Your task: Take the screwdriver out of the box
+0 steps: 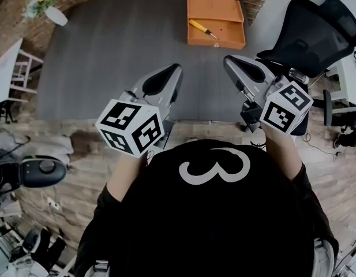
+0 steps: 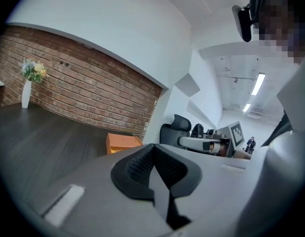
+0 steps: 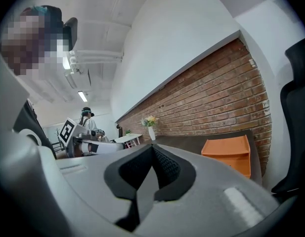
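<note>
Nearest, a person (image 1: 212,212) in a black shirt holds both tools over the near edge of the dark grey table (image 1: 108,56). The left tongs (image 1: 175,69) are pressed together with nothing between them. The right tongs (image 1: 228,59) are likewise closed and empty. Each carries a cube with square black-and-white markers. Both point toward 12 o'clock, well apart from the box. Farther out, at about 1 o'clock on the table, sits the shallow open orange box (image 1: 224,10). The yellow-handled screwdriver (image 1: 201,27) lies inside it, handle toward 10 o'clock. A black mesh office chair (image 1: 307,27) stands at 2 o'clock. A white vase of flowers (image 1: 53,15) stands at 10 o'clock, by the red brick wall (image 2: 93,93).
</note>
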Motion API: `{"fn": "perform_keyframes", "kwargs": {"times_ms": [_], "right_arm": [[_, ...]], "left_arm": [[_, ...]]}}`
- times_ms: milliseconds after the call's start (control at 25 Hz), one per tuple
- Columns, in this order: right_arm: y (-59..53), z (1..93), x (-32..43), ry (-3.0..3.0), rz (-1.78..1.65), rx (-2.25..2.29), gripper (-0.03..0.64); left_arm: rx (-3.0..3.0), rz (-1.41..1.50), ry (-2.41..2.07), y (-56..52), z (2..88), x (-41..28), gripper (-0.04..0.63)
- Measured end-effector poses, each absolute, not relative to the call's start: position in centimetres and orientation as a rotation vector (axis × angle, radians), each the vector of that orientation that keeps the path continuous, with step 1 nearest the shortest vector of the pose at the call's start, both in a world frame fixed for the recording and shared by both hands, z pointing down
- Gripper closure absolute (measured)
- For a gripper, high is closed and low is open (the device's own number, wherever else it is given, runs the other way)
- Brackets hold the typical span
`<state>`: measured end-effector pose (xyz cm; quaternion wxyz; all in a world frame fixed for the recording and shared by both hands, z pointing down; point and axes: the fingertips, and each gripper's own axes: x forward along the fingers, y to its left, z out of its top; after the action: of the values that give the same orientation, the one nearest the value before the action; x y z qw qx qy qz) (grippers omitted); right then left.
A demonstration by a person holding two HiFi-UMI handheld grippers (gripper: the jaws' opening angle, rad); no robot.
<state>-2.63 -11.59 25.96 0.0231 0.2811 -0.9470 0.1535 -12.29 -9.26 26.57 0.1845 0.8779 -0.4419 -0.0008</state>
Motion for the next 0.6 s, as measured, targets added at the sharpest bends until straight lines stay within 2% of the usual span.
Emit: {"fn": "perform_keyframes", "kwargs": {"times_ms": [600], "right_arm": [[-20.4, 26.9, -3.4, -2.871, 0.496, 0.831, 0.615]], "left_arm": [[2.443, 0.021, -1.235, -17.9, 27.8, -13.2, 0.580]]}}
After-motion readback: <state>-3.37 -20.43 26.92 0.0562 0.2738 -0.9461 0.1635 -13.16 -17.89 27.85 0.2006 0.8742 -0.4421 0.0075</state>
